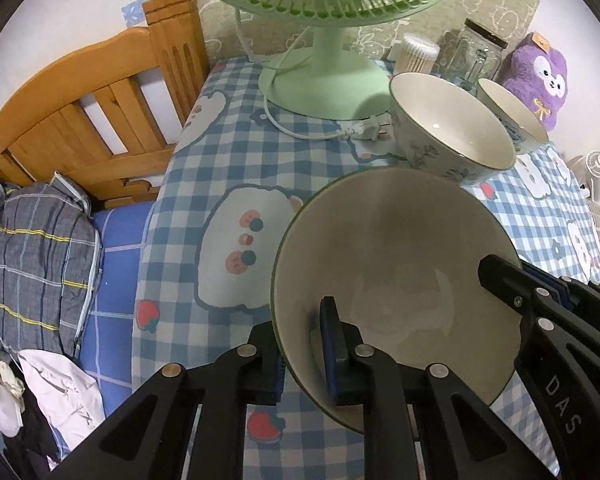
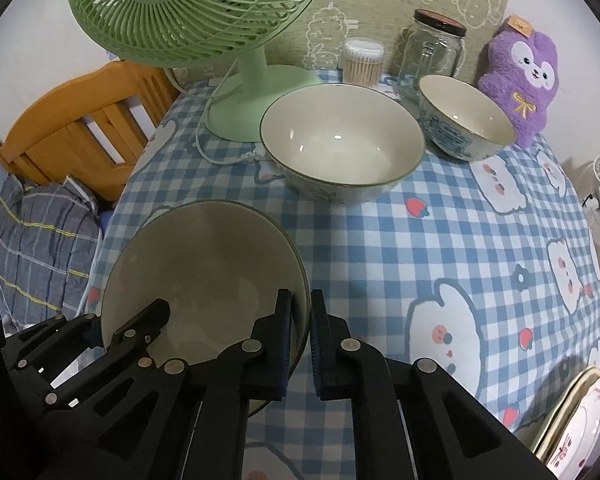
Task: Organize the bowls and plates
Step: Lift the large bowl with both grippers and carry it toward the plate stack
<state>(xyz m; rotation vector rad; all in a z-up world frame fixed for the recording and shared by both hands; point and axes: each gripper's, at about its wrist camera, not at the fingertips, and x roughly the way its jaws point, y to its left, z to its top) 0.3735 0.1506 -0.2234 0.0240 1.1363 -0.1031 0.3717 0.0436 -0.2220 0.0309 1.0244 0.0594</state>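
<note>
Checked tablecloth (image 2: pixel 440 240) under bowl (image 1: pixel 392 248), opposite rim edges pinched between both grippers' closed fingers (image 1: pixel 332 344).

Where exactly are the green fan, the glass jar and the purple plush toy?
green fan (image 2: pixel 256 96): right wrist view, on its stand just above the base.
glass jar (image 2: pixel 432 56): right wrist view, on the clear body below the dark lid.
purple plush toy (image 2: pixel 520 92): right wrist view, on its body.

We see: blue-white checked cloth (image 2: pixel 400 248) with bear, strawberry prints on desk; pale-green fan (image 2: pixel 188 8); cream bowl (image 2: pixel 204 280), dark-green rim; purple plush (image 2: pixel 520 80) at 1 o'clock.
</note>
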